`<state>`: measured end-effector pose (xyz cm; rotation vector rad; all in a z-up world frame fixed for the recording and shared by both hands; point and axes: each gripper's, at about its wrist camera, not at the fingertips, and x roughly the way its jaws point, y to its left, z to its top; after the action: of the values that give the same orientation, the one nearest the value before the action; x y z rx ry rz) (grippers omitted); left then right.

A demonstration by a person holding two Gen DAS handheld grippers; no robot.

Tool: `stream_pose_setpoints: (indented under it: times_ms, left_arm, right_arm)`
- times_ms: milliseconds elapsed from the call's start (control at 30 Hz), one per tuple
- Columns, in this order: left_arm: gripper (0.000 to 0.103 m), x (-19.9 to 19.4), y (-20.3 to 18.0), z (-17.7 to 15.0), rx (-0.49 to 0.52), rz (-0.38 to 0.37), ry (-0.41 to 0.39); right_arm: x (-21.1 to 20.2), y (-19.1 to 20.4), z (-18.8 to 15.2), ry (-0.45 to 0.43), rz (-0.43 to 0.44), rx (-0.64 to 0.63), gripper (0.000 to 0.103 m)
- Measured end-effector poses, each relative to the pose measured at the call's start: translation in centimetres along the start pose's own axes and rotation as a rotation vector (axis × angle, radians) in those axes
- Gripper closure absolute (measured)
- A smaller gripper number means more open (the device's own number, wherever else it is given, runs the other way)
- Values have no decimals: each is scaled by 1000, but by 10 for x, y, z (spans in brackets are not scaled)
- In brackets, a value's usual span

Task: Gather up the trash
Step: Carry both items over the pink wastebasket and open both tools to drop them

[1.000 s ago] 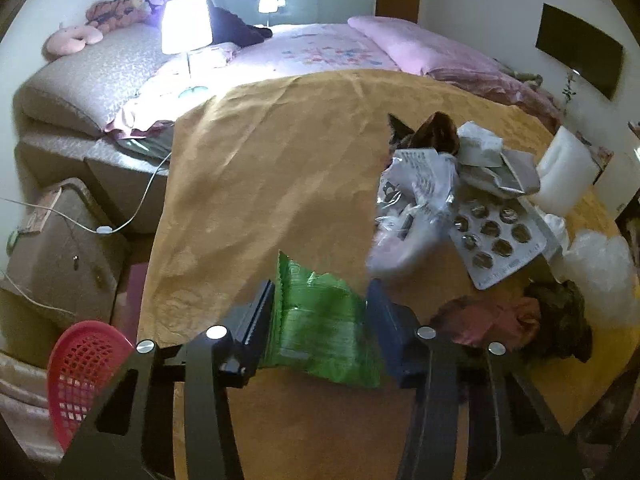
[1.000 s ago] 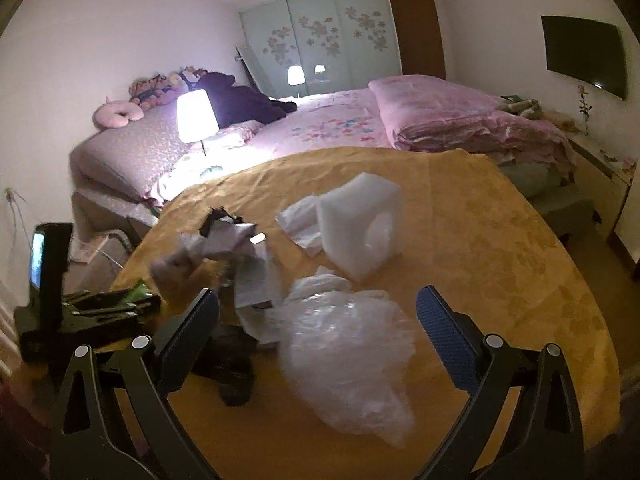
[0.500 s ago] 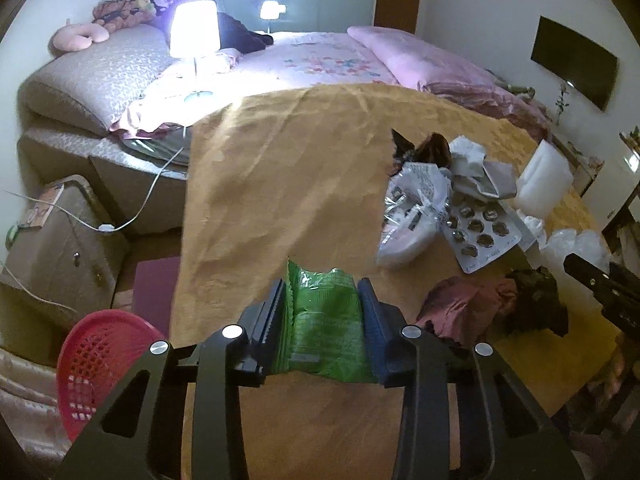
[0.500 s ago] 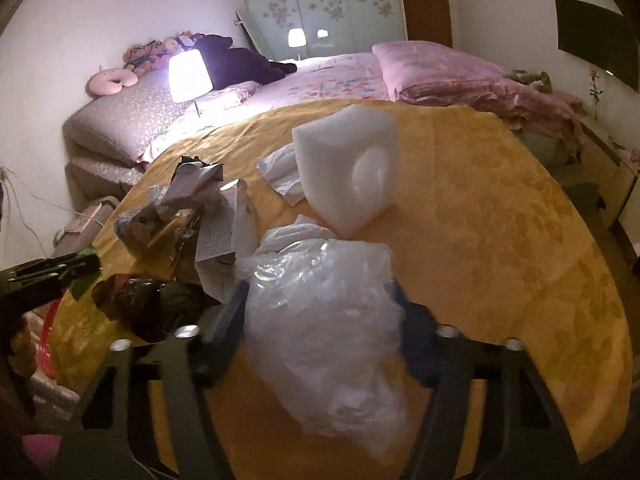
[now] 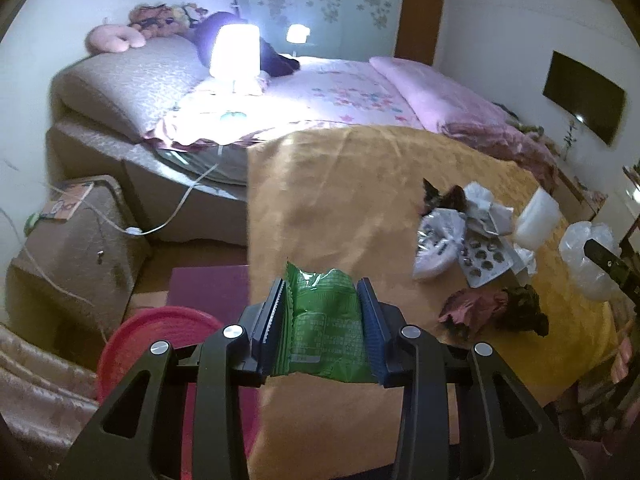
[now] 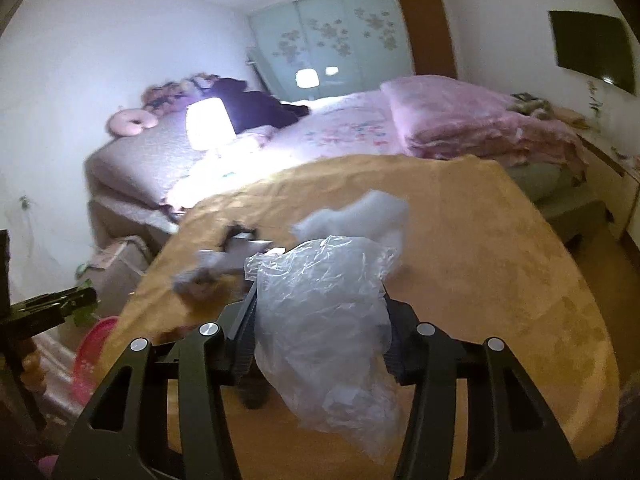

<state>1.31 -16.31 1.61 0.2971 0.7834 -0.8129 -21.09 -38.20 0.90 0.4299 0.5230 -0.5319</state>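
Left tongs [image 5: 322, 316] clamped narrowly on a green snack wrapper [image 5: 324, 332], held above the near edge of the bench [image 5: 340, 184] with its yellow cloth, beside a red basket [image 5: 132, 340] on the floor. Right tongs [image 6: 320, 320], jaws closing, pinch a crumpled clear plastic bag [image 6: 324, 320] lifted over the bench. Remaining trash on the cloth: a blister tray [image 5: 486, 262], crumpled wrappers [image 5: 476, 306] and a white foam block [image 5: 536, 218].

Dim room, lamp [image 5: 234, 52] glaring, fisheye-bent edges, right view motion-blurred, perhaps slightly defocused
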Motion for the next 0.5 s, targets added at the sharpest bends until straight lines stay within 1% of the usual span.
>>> stream_pose_setpoints:
  times_ms: [100,200,300,400,433,500]
  left_arm:
    - [68,-9,16,-6,-28,23,-2]
    - [68,-16,35,-13,-53,76,1]
    - [68,-20,56,-23,-83,135,9]
    - [68,-21,77,-35,-122,184,30]
    - [68,-20,84,-39,-136,204,38]
    - [68,-18,97,-48,-169,231,53]
  right_arm:
    - [10,31,5,23,83,-49,54]
    - [20,61,6,53,161,-95,54]
    - [38,105,4,105,260,-162,54]
    - [53,142,-1,149,320,-225,54]
    - [64,158,-5,182,352,-245,54]
    - [73,179,-11,213,387,-271,54]
